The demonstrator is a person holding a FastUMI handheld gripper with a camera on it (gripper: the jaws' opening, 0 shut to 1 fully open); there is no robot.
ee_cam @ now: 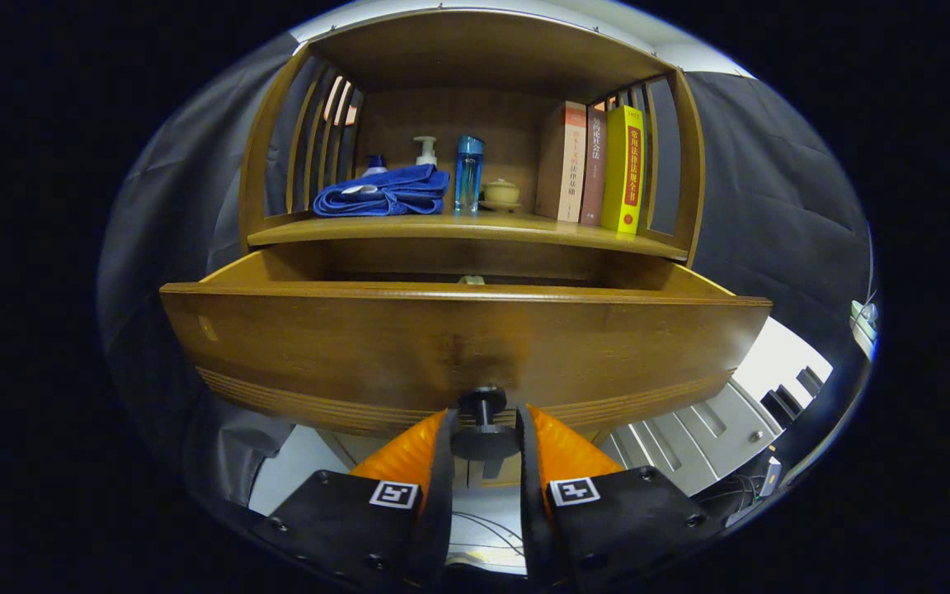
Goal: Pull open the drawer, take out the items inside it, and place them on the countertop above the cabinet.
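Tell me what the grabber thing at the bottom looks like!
The gripper has two long fingers with ridged, bumpy sides that narrow toward the tips. Each sits on a flat black plate held by small screws, and each plate carries a square black-and-white marker, like a tiny maze.

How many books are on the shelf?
3, upright side by side at the shelf's right end: a tan book, a brown book, a yellow book. Gripper grips the drawer knob.

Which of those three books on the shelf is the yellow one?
The yellow book is the end one, beside the slatted side; the other two are paler and brownish. The claw grips the drawer knob.
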